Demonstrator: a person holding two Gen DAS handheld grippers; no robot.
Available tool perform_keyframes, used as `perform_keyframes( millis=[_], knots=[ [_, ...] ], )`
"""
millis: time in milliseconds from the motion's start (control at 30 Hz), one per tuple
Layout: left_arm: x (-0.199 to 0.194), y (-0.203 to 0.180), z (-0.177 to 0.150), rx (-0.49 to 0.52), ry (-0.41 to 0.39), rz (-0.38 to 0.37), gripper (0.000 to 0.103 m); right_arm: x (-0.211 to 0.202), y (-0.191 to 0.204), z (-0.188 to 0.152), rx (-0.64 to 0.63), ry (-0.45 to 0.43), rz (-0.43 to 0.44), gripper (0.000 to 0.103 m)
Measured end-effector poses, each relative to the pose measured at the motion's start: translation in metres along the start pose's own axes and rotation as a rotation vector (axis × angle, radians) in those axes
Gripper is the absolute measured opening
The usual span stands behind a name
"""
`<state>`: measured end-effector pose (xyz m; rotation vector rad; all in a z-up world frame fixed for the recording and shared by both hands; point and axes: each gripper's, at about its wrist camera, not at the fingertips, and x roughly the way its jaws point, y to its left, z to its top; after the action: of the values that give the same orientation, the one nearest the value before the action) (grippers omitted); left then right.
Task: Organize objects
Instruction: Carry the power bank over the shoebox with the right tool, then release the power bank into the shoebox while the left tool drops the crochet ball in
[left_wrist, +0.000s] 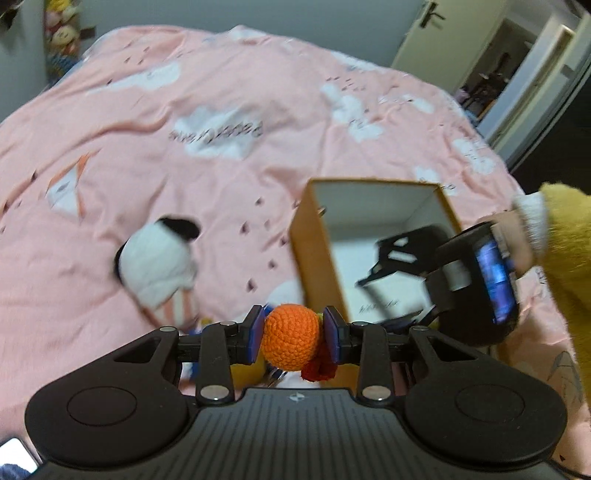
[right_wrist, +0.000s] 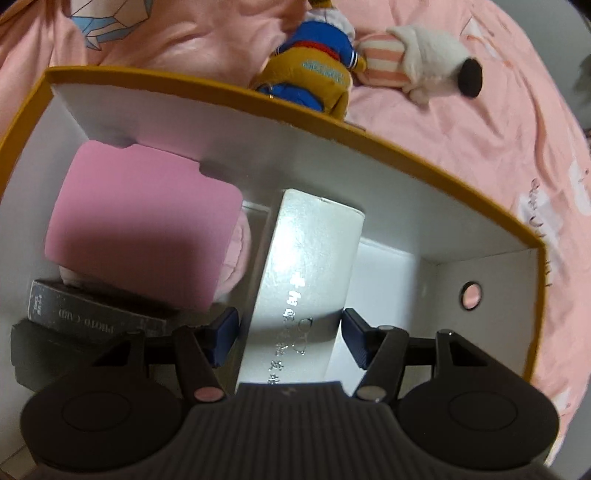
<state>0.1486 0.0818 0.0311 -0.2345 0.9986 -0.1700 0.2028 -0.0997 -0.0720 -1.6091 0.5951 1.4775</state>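
The left gripper (left_wrist: 293, 338) pinched the orange ball (left_wrist: 291, 336) just beside the box (left_wrist: 314, 251), next needing a carry over its rim, while the right gripper (right_wrist: 290, 338) straddled, spread, the white carton (right_wrist: 306, 280) inside.

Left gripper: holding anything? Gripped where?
Yes. The left gripper pinches an orange crocheted ball across its sides, one pad on each; a red crocheted piece hangs below it.

Your white plush dog (left_wrist: 155, 266) is motion-blurred in the left wrist view. The box wall (right_wrist: 207, 107) hides the lower part of the blue-and-yellow plush (right_wrist: 314, 62). The quilt lettering (left_wrist: 218, 133) is unreadable.
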Motion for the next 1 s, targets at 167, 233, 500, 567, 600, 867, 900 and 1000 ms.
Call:
perform_keyframes(
  millis=[167,233,500,567,600,867,900,1000],
  knots=[
    [0.009,-0.014,0.009,0.033,0.002,-0.027,0.039,-0.009,-0.009,-0.002,0.052,-0.026,0.012,0.063],
    [0.011,-0.019,0.012,0.054,-0.003,-0.032,0.039,-0.020,-0.018,-0.006,0.123,-0.052,0.022,0.063],
    [0.033,-0.053,0.029,0.145,0.010,-0.109,0.039,-0.065,-0.041,-0.049,0.496,-0.100,-0.044,0.038],
    [0.042,-0.063,0.030,0.163,0.021,-0.132,0.039,-0.077,-0.040,-0.064,0.598,-0.101,-0.093,0.035],
    [0.047,-0.069,0.031,0.172,0.026,-0.147,0.039,-0.081,-0.040,-0.070,0.648,-0.105,-0.115,0.035],
    [0.096,-0.108,0.035,0.210,0.096,-0.261,0.039,-0.125,-0.008,-0.119,1.267,-0.273,-0.381,0.027],
    [0.105,-0.112,0.034,0.215,0.111,-0.257,0.039,-0.129,0.000,-0.122,1.331,-0.291,-0.437,0.027],
    [0.126,-0.126,0.032,0.232,0.143,-0.260,0.039,-0.133,0.020,-0.133,1.516,-0.357,-0.527,0.027]
  ],
)
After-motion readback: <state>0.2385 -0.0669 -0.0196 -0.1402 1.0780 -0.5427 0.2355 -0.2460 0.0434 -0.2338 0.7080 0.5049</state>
